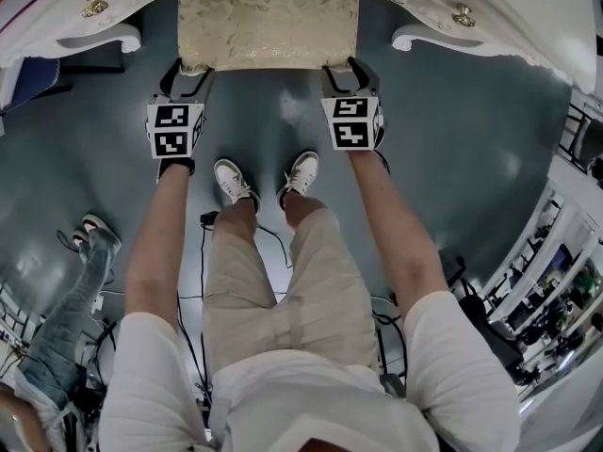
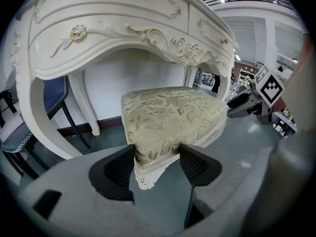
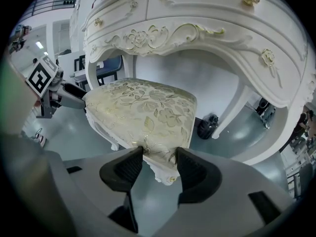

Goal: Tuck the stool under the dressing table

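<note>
- Stool [image 1: 268, 26] with a pale gold leaf-patterned cushion stands on the grey floor [image 1: 452, 130], straight ahead of both sets of fingers. Its far edge is under the front of the white dressing table [image 1: 509, 17], between the carved legs.
- How far under it reaches is hard to judge; perhaps only the far edge.
- Left gripper [image 1: 188, 75]: its black fingers [image 2: 118, 169] are closed at a middling width on the stool's near left corner. The cushion edge is pinched between them and the carved corner shows just below.
- Right gripper [image 1: 344, 72]: its fingers [image 3: 131, 169] clamp the near right corner the same way.
- Behind the fingers, nearer the person, two white shoes [image 1: 231, 179] stand on the floor.
- Left of the left fingers, past the dressing table's leg, stands a blue chair [image 2: 54, 93].
</note>
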